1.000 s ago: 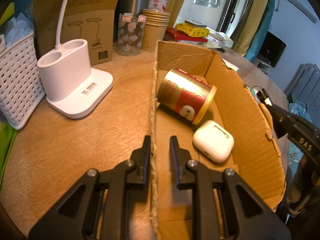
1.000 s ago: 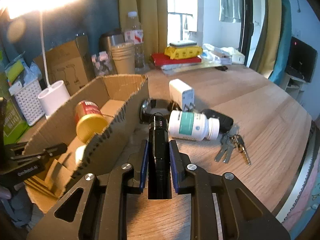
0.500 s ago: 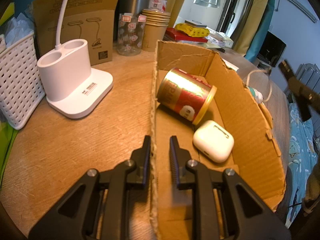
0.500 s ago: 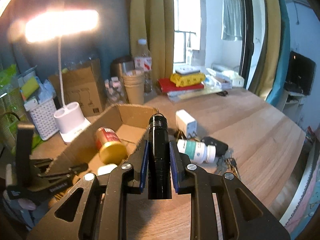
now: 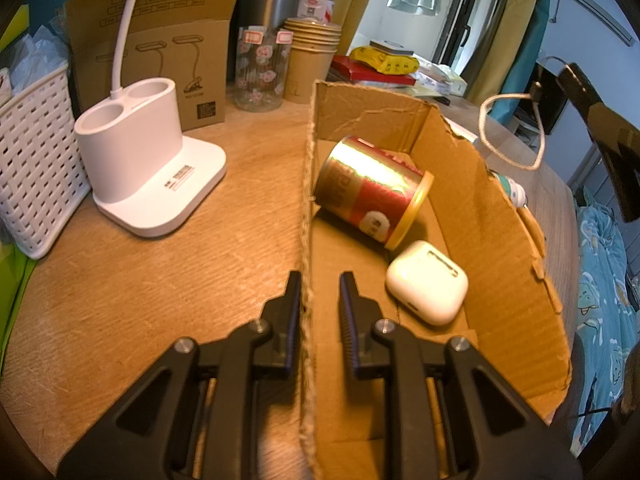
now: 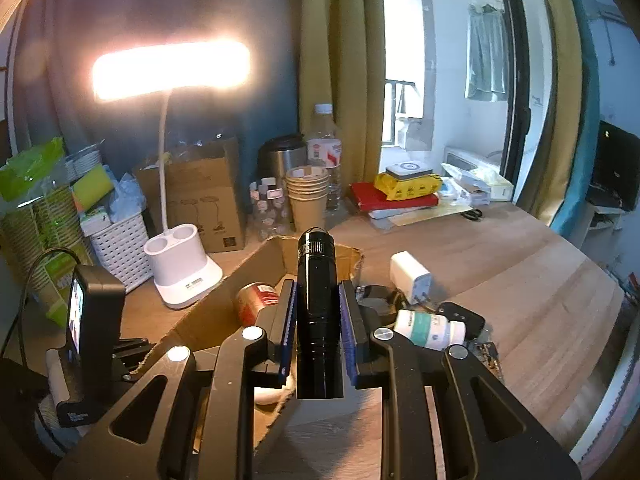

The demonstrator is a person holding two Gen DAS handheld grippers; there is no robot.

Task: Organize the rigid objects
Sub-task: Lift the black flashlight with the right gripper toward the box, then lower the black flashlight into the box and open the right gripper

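Note:
My left gripper (image 5: 316, 300) is shut on the near left wall of an open cardboard box (image 5: 516, 240). In the box lie a red and gold can (image 5: 372, 192) on its side and a white earbud case (image 5: 426, 282). My right gripper (image 6: 318, 312) is shut on a black flashlight (image 6: 318, 296) and holds it up in the air above the box (image 6: 224, 304). Its cord loop (image 5: 512, 132) hangs at the right of the left wrist view. On the table right of the box lie a white pill bottle (image 6: 430, 324), a white charger (image 6: 412, 278) and a black car key (image 6: 464, 316).
A lit white desk lamp with a holder base (image 5: 148, 176) stands left of the box, with a white basket (image 5: 32, 164) beside it. At the back stand a cardboard carton (image 5: 156, 48), a glass jar (image 5: 262, 68), stacked paper cups (image 5: 312, 60) and books (image 6: 400, 196).
My right gripper has lifted the black flashlight off the table and carried it high above the box. My left gripper has kept its hold on the box wall.

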